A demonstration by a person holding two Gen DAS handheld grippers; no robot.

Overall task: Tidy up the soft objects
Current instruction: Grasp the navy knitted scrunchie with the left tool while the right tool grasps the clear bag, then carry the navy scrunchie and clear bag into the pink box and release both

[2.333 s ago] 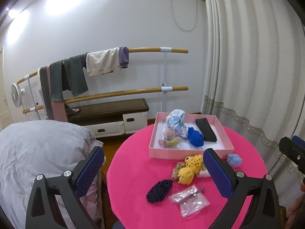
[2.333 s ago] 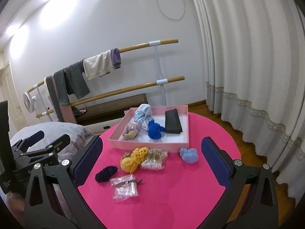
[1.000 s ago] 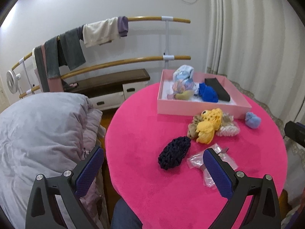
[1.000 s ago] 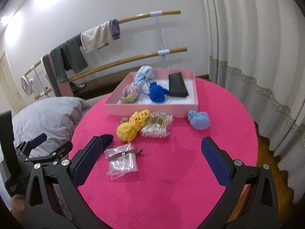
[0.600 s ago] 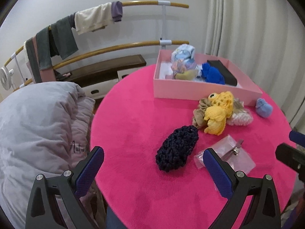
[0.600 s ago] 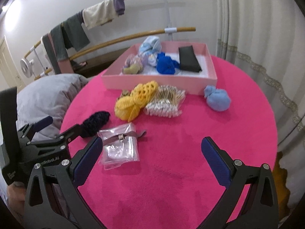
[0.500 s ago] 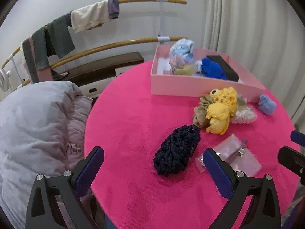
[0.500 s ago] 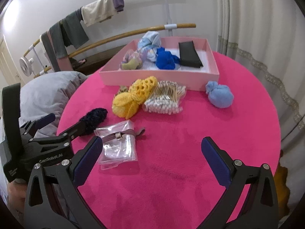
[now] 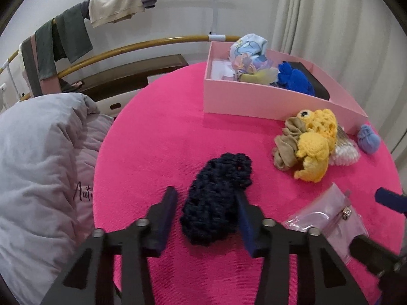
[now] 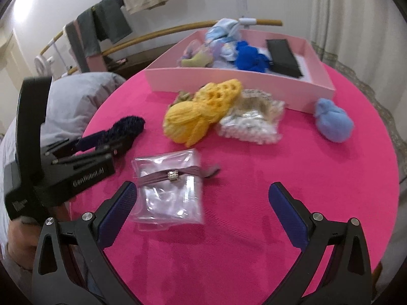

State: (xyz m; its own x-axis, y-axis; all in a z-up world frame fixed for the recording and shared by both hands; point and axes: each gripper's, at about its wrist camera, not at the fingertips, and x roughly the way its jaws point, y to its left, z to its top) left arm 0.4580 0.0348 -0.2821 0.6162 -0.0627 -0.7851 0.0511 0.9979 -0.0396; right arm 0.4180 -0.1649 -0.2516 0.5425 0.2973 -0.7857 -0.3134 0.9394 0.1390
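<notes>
The bench wears a matt pink cloth with a fine ribbed nap. The navy pouch is chunky crochet yarn, rough and open-knit, like the yellow toy. The box looks like smooth matt pink card. The little bag is glossy, crinkled clear plastic. Each hand-held gripper is matt black plastic with textured blue pads and small shiny metal screws

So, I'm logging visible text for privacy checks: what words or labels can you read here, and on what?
"GenRobot.AI": side of the left gripper, slightly blurred.
"Aut…": script on the grey bedding, cut off by the table edge.
A smaller mark on the gripper's body: too blurred to read.
</notes>
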